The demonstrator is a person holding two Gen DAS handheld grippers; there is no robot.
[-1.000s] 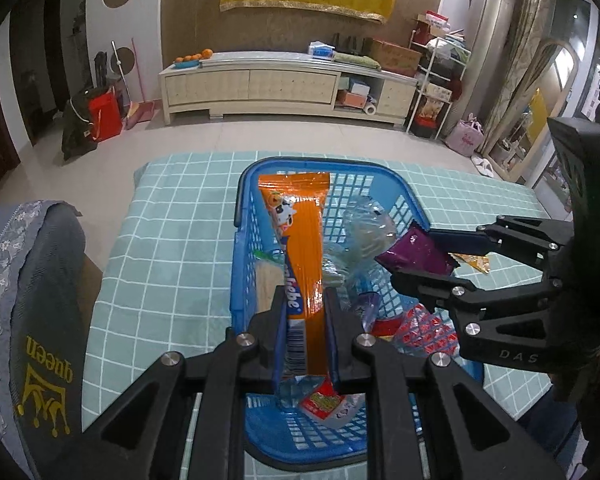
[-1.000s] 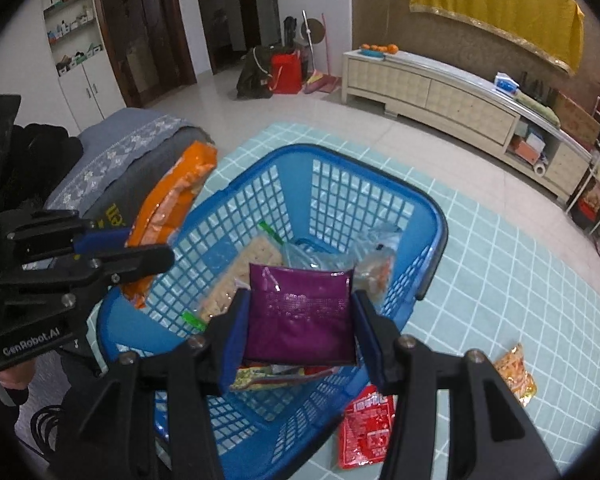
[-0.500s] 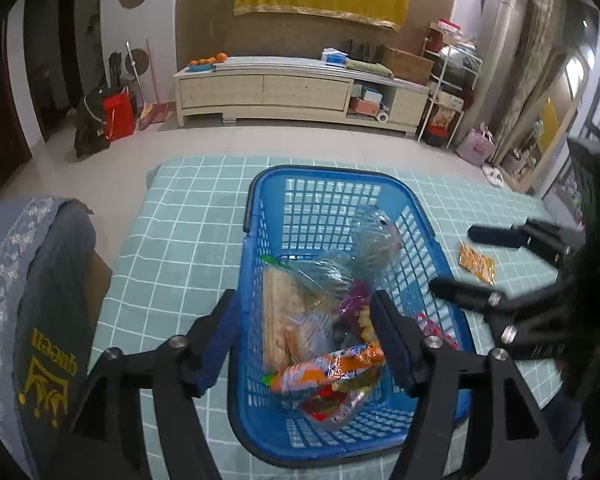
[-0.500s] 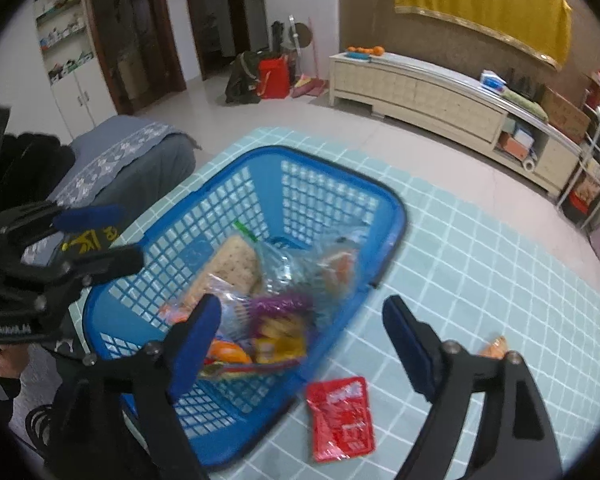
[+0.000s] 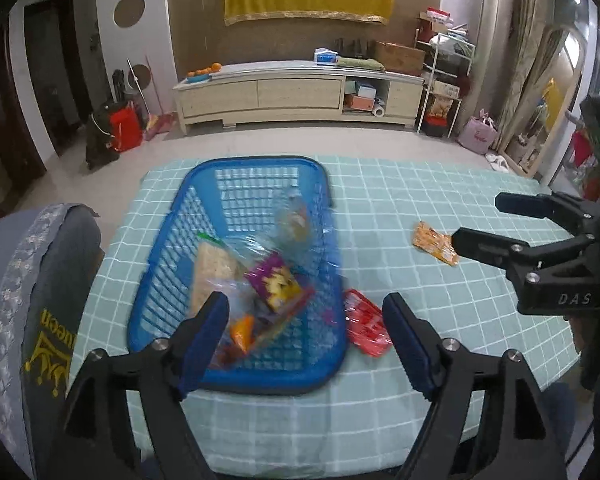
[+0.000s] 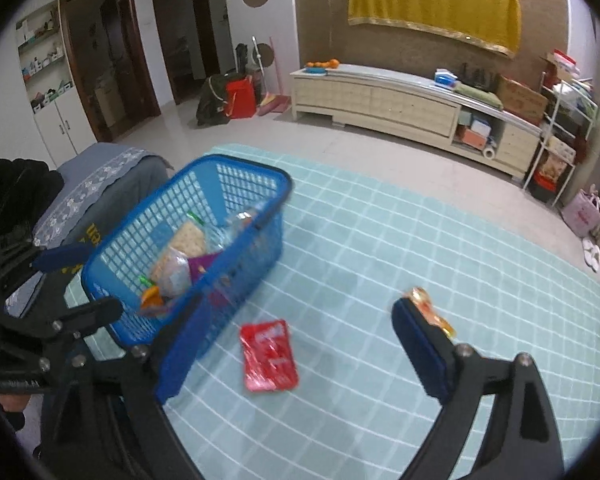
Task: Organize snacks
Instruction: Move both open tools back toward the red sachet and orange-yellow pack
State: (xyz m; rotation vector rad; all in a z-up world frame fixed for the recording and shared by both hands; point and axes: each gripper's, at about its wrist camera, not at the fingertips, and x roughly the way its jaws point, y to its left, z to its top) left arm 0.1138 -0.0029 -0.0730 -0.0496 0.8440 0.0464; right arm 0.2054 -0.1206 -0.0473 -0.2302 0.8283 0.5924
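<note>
1. On the bench, under a teal checked cloth, stands one blue plastic basket with lattice walls and a rounded rectangular rim.
2. Inside the basket lies a loose heap of snacks — one purple packet, one pale square-patterned cracker pack, one orange wrapper and clear crinkled film; blur hides any exact total.
3. Two packets lie flat on the cloth outside it: one glossy red packet just beside the basket's near right corner, and one small orange packet well apart to the right.
4. The left claw gapes wide and carries nothing, its blue-padded fingers above the basket's near end.
5. The right claw is also spread wide and bare — the red packet shows between its fingers on the cloth below.
</note>
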